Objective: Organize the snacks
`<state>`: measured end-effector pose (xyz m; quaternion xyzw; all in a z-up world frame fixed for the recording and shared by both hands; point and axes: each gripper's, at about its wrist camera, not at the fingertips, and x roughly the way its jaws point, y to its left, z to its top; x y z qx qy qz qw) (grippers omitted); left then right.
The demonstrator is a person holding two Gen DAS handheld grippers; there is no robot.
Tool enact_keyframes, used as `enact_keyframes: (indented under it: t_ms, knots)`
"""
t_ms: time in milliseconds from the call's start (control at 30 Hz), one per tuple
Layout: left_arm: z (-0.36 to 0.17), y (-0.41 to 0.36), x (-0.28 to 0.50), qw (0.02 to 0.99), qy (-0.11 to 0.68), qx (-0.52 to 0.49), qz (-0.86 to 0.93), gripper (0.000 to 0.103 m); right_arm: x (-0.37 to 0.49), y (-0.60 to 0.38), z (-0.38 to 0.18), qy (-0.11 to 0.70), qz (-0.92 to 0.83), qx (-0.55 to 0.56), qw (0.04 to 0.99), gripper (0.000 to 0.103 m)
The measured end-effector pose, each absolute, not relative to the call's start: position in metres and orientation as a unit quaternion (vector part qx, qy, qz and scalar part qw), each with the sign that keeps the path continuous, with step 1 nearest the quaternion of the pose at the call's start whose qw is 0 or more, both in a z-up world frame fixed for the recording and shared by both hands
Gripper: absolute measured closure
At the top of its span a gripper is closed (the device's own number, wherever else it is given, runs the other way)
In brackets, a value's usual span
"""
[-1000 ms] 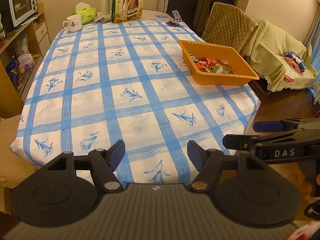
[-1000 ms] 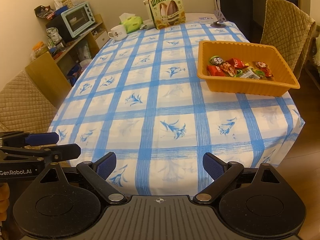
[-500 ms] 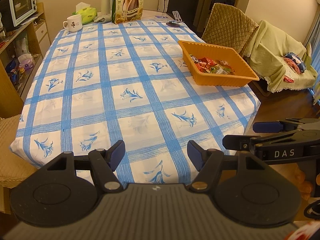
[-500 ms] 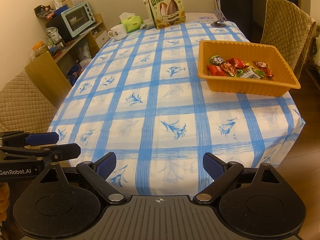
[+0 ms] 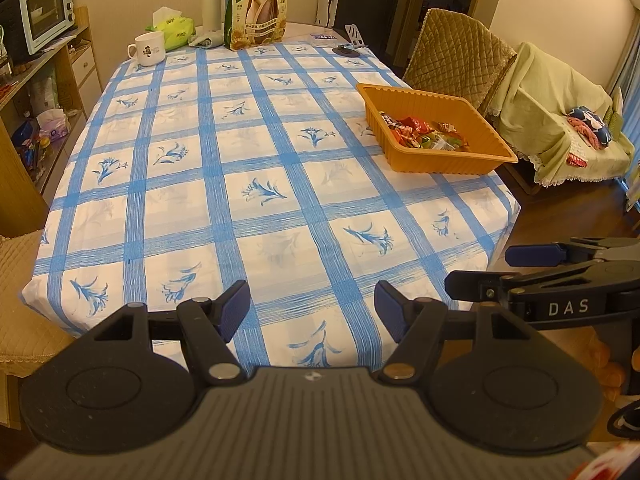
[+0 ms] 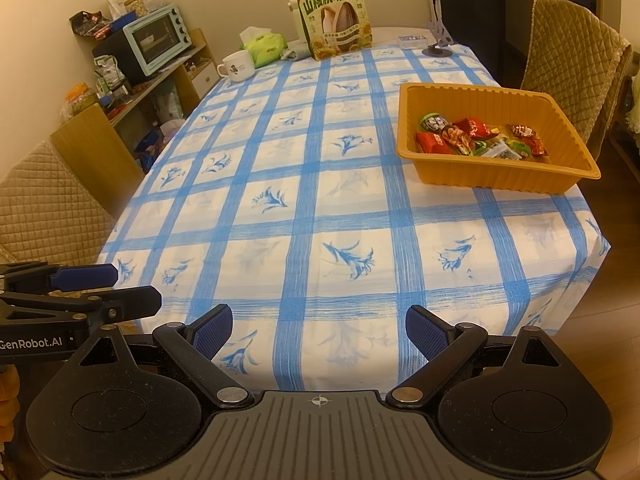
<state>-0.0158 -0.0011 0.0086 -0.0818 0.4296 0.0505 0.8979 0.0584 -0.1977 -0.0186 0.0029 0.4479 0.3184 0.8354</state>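
Left wrist view. Left gripper [image 5: 312, 308]: jaws spread wide, nothing between them, held low at the near edge of the table [image 5: 280, 184], short of the cloth's usable surface. Right gripper [image 5: 536, 268]: seen side-on at the right margin, level with the left one; its jaws cannot be judged from this angle. Orange tray [image 5: 436, 162]: on the table's right side, close to the right edge, well apart from both grippers. Wrapped snacks [image 5: 424, 132]: a loose pile inside the tray, none on the cloth. Sunflower-seed bag [image 5: 258, 10]: upright at the far end, beside a mug [image 5: 149, 49], a tissue pack [image 5: 172, 28] and a white flask [image 5: 212, 6].

Right wrist view. Right gripper [image 6: 318, 334]: jaws wide apart, empty, pointing along the table from its near edge. Left gripper [image 6: 80, 292]: at the left margin, alongside and level. Orange tray [image 6: 496, 178]: ahead and to the right, near corner close to the table's edge. Wrapped snacks [image 6: 476, 138]: overlapping, small, glossy.

Risks, as judged. The task appears largely done, unless the seed bag counts. A push on the tray's inner wall could slide it off the nearby edge. Pinching into the overlapping pile could lift two packets or let a slick wrapper slip out. A long reach for the tall bag could topple it into the mug.
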Motion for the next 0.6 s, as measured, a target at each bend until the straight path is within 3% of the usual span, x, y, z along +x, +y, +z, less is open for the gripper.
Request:
enact_keyframes:
  t_ms: [600]
  knots:
    - [0.0112, 0.0005, -0.0149, 0.899, 0.428, -0.082, 0.05, 0.036, 0.0584, -0.1968, -0.0187, 0.447, 0.319, 0.002, 0.836, 0.01]
